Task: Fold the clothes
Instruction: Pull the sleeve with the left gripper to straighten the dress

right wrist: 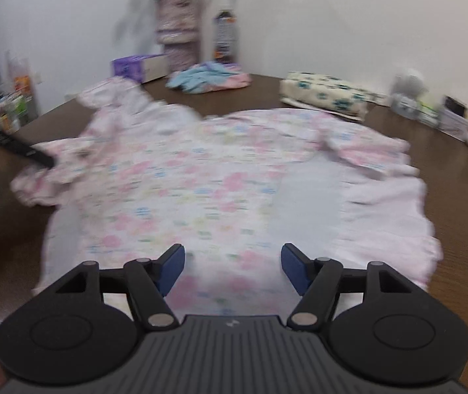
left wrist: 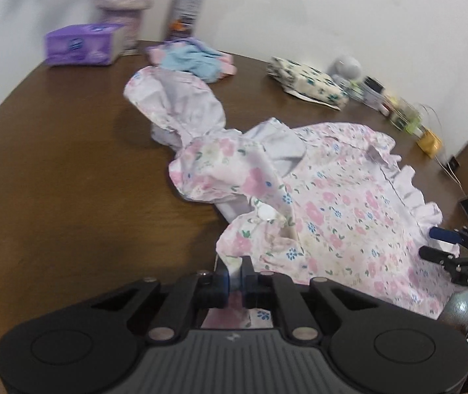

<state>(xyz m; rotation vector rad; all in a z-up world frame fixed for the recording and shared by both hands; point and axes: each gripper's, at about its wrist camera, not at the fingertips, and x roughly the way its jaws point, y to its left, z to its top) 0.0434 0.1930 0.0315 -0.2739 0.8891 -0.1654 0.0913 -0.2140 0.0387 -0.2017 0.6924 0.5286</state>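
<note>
Two grippers, one garment, catalogued from my hands outward.

Left gripper [left wrist: 235, 280]: jaws pinched narrow on a hem of the floral dress [left wrist: 332, 216], a fold of pink cloth showing between the pads. Right gripper [right wrist: 233, 267]: jaws wide, nothing between them, hovering over the near edge of the dress, blue pads clear of the cloth.

Dress: spread across the brown table [left wrist: 69, 180], lying from 6 o'clock up toward 12 in the right wrist view, one sleeve bunched at 10 o'clock, a white ruffle [right wrist: 388, 216] along 3 o'clock.

Beyond the dress, at 12 o'clock: a small heap of blue and pink clothes [right wrist: 207, 77]; a purple tissue box [left wrist: 82, 44] at 11; a bottle [left wrist: 186, 3]; a flowered pouch [right wrist: 329, 93] at 1 o'clock.

Step in hand, as I judge it: secure two edge points before lifting. To do it well, I should bring the right jaws down on a single layer at the hem, level with my left grip, then draw the cloth taut so the fold lands straight.

View differences: the left wrist view shows the crumpled sleeve and a white button sharply, and my right gripper from the side at 3 o'clock. The right wrist view, blurred, shows the whole spread and a vase of flowers [right wrist: 175, 32].
</note>
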